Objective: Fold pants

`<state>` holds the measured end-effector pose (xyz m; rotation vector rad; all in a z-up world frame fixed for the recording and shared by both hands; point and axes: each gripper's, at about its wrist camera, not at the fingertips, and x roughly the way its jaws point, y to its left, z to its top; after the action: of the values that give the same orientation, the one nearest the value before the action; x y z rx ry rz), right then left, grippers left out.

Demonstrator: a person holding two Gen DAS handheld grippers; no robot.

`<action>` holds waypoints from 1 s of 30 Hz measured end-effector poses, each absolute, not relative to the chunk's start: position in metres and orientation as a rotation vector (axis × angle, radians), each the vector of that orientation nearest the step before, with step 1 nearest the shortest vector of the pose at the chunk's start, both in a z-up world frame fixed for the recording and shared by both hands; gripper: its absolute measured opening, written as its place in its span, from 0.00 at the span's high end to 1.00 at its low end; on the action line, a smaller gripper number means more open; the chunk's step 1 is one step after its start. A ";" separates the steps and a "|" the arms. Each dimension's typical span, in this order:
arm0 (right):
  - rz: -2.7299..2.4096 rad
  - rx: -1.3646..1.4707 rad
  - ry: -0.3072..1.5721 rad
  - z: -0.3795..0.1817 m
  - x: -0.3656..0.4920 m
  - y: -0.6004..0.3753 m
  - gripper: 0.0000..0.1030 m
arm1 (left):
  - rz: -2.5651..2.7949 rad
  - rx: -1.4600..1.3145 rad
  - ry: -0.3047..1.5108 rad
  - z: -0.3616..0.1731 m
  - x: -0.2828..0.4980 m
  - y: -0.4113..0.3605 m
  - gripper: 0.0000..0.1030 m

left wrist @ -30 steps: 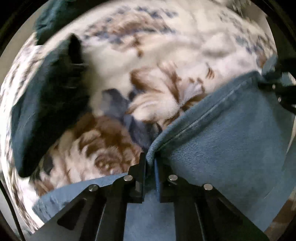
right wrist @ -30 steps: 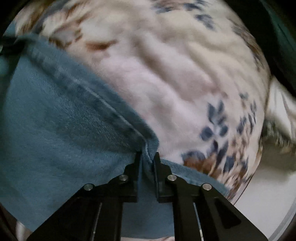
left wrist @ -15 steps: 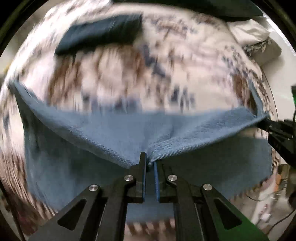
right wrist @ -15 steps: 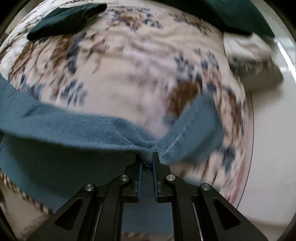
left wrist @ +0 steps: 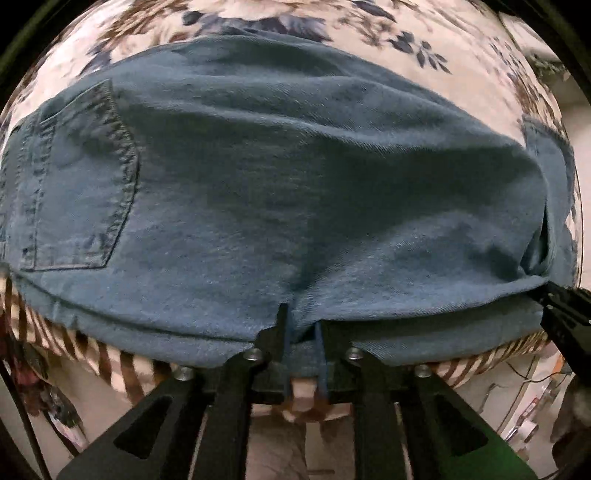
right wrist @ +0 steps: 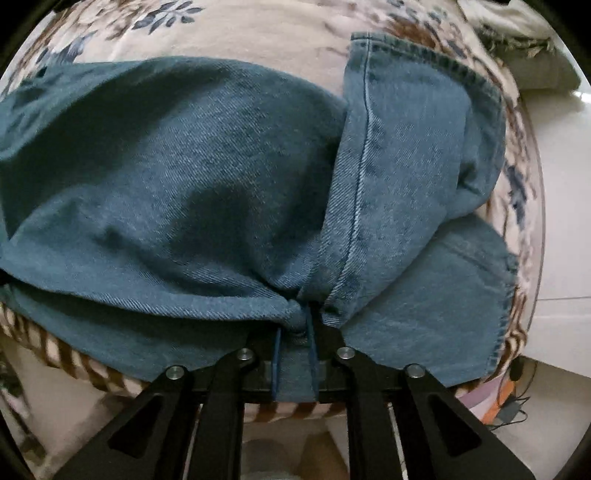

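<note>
Blue denim pants [left wrist: 288,177] lie folded over on a floral bedspread [left wrist: 369,33], with a back pocket [left wrist: 77,177] at the left. My left gripper [left wrist: 301,325] is shut on the near folded edge of the pants. The right gripper's black fingers [left wrist: 565,317] show at the right edge of the left wrist view. In the right wrist view the pants [right wrist: 177,177] fill the frame, and a hemmed leg end [right wrist: 417,122] lies turned over at the right. My right gripper [right wrist: 295,325] is shut on a bunched fold of the denim.
The floral bedspread [right wrist: 258,29] has a brown striped border [left wrist: 92,354] along its near edge. A pale pillow or cloth [right wrist: 524,33] lies at the far right. White floor [right wrist: 554,258] shows to the right of the bed.
Both grippers have carried the held denim edge back toward the near side of the bed and lowered it. The pants now lie doubled over, flat on the bedspread.
</note>
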<state>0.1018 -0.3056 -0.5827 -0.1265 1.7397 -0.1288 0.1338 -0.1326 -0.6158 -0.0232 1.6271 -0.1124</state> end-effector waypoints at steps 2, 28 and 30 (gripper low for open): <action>-0.091 -0.062 1.774 -0.575 0.102 -0.310 0.48 | -0.074 -0.018 1.618 -0.603 0.133 -0.129 0.58; -0.580 0.446 1.492 -0.514 0.163 -0.434 0.87 | 0.151 0.136 1.489 -0.555 0.167 -0.140 0.08; -0.671 0.585 1.451 -0.497 0.117 -0.461 0.87 | 0.140 0.151 1.494 -0.556 0.160 -0.148 0.08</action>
<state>0.1166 -0.4610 -0.4969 0.5848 1.4515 -0.6706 0.1604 -0.1484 -0.5560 0.1508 1.4939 0.1401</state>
